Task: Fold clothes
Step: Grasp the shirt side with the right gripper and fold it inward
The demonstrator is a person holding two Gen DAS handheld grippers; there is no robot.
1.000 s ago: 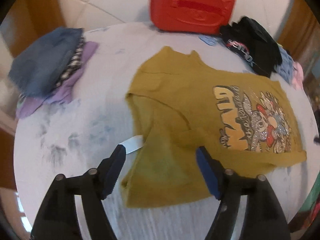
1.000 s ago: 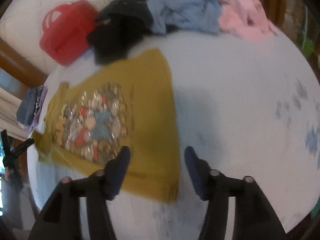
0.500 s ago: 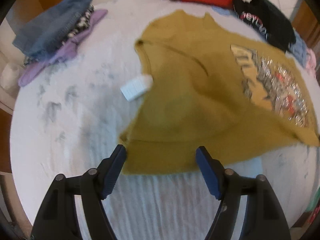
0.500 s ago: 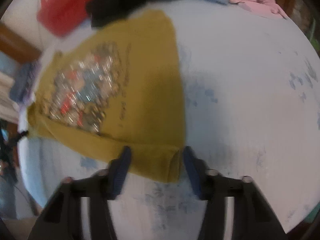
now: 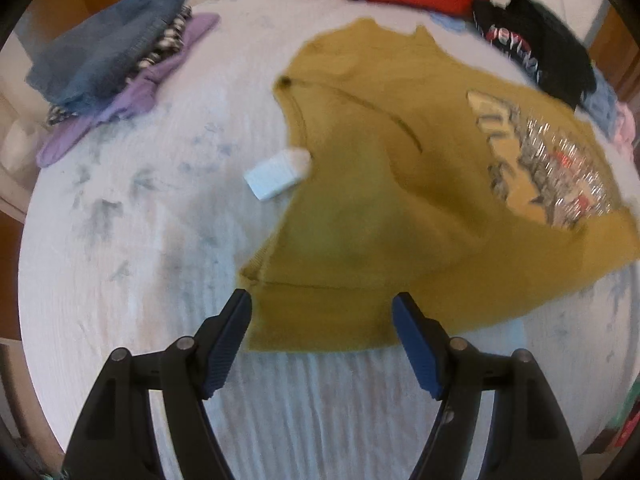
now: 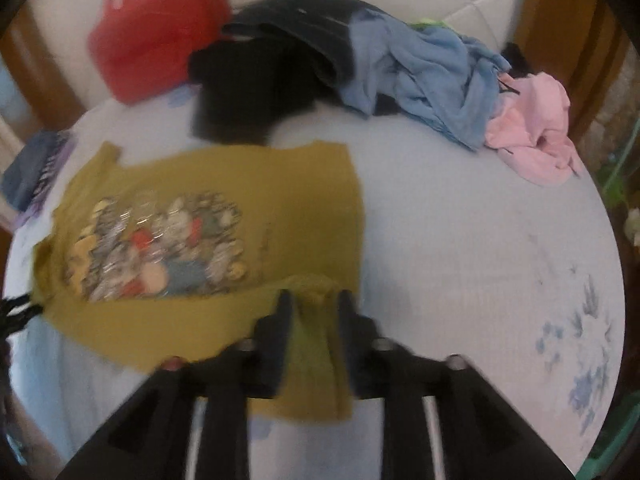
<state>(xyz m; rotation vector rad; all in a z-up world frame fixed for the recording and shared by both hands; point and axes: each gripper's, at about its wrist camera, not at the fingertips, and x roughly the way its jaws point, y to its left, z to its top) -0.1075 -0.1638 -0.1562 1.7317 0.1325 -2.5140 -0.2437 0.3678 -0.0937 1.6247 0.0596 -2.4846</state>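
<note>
Your right gripper (image 6: 312, 300) pinches the mustard T-shirt (image 5: 360, 208) at its near hem corner, likely to fold; your left gripper (image 5: 322, 312) (jaws spread) straddles the near sleeve.

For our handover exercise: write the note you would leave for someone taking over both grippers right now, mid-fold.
Right gripper: shut on the mustard shirt's near corner, cloth bunched between its fingers.
Left gripper: open, its fingers either side of the shirt's near edge, nothing gripped.
Shirt: spread on the bed, print up, white tag sticking out.
Done: a folded stack sits at the far left.
Left: grip with the left, fold the shirt, then the pile at the back.
</note>
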